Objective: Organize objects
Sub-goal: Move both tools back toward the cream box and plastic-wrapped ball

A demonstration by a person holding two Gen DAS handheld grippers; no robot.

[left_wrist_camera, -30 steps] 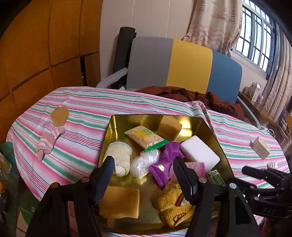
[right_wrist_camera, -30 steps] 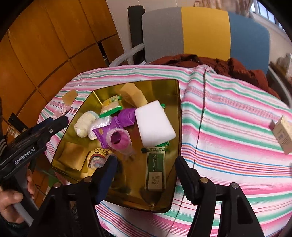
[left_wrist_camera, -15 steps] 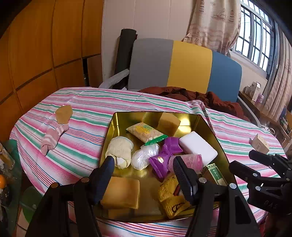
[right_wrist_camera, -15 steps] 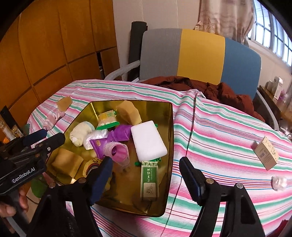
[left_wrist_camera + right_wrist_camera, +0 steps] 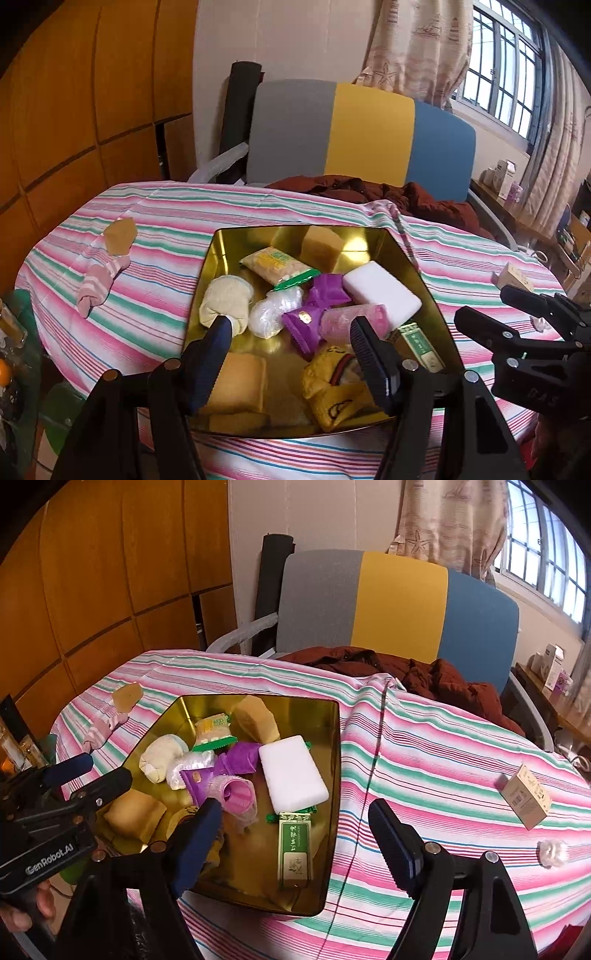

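A gold tray [image 5: 334,760] on the striped table holds soft, light items. A small stiff cardboard box [image 5: 524,792] lies far right, best gripped across its flat sides. Both grippers [image 5: 290,345] [image 5: 295,829] hover spread and empty, the right's jaws having just been opening.

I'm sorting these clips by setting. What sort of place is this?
Most likely a room in a home, a living or dining area. A round table under a striped cloth stands by a curtained window, with wood wall panels and a padded chair holding a rumpled brown garment.
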